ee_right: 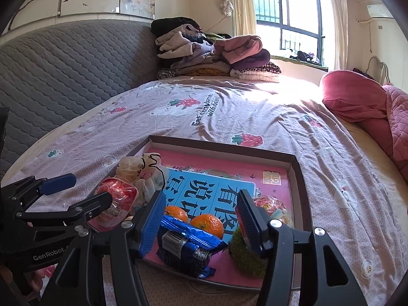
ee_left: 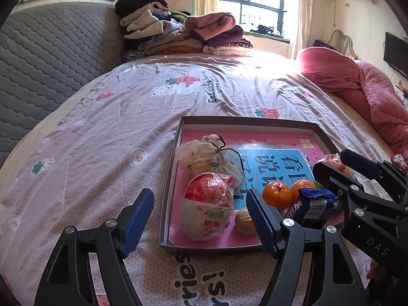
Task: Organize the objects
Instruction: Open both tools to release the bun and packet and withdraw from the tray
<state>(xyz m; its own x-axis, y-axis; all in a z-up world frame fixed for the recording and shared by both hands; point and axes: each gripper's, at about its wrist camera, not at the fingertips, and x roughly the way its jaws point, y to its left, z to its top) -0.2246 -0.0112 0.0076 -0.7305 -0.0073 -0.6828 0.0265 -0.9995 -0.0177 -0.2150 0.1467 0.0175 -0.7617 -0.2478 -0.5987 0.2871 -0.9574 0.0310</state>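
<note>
A shallow brown box tray [ee_left: 244, 121] with a pink and blue book in its bottom lies on the bed. In it are a red and white wrapped bun [ee_left: 207, 211], a crumpled plastic bag [ee_left: 204, 155], a walnut [ee_left: 244, 220], two oranges [ee_left: 276, 195] and a blue snack pack [ee_left: 313, 204]. My left gripper [ee_left: 200, 221] hovers open over the tray's near left corner, with nothing pressed between its pads. My right gripper [ee_right: 201, 221] is open above the blue snack pack [ee_right: 186, 247], which lies on the tray beside the oranges [ee_right: 206, 225], a green fuzzy item [ee_right: 244, 255] and a candy bag [ee_right: 272, 206].
The bed has a strawberry-print cover [ee_left: 127, 117]. A grey quilted headboard [ee_left: 51, 58] rises at the left, with folded clothes [ee_left: 183, 33] stacked at the far end. A pink pillow and quilt [ee_left: 357, 81] lie at the right. The two grippers hang close side by side.
</note>
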